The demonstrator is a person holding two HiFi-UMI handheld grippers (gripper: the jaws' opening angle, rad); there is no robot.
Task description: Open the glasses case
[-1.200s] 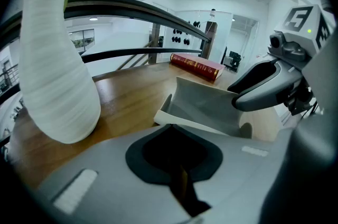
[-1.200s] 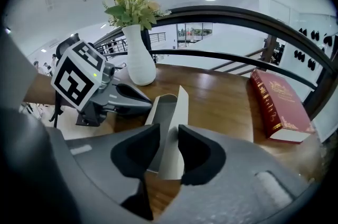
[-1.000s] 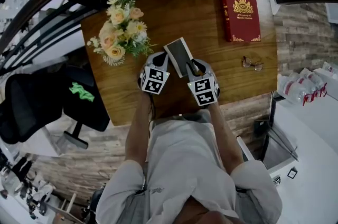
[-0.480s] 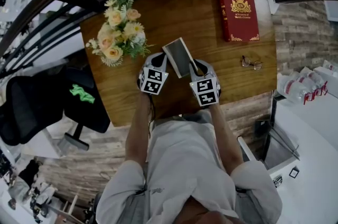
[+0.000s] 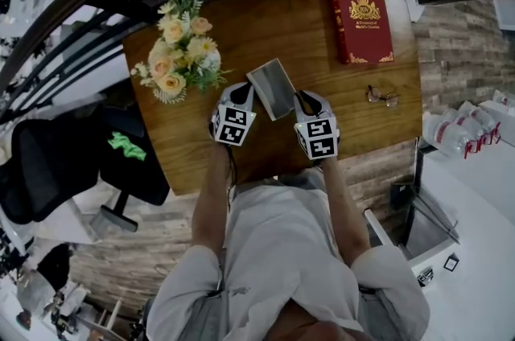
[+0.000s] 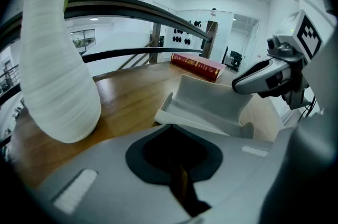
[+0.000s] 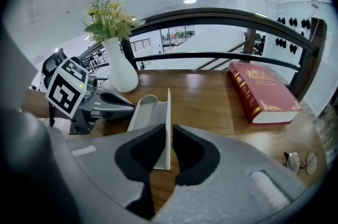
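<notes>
Wooden bench (image 5: 362, 130) by a dark railing (image 7: 211, 16) is carrying the open glasses case (image 7: 150, 112). Right claw (image 7: 169, 126) is pinching its upright lid, jaws narrow, having just been closing. Left claw (image 6: 172, 125), jaws together, is resting at its near edge. White vase (image 6: 58, 75) and red book (image 7: 264, 93) are sitting beyond. Right claw is sitting slightly further right than before.

Pale grey glasses case (image 5: 272, 88) lies open, lid (image 7: 168, 112) upright.

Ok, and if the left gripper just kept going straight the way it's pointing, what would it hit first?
The glasses case. Its near edge lies right in front of the left gripper, and the two may be touching already. The book sits well beyond it.
</notes>
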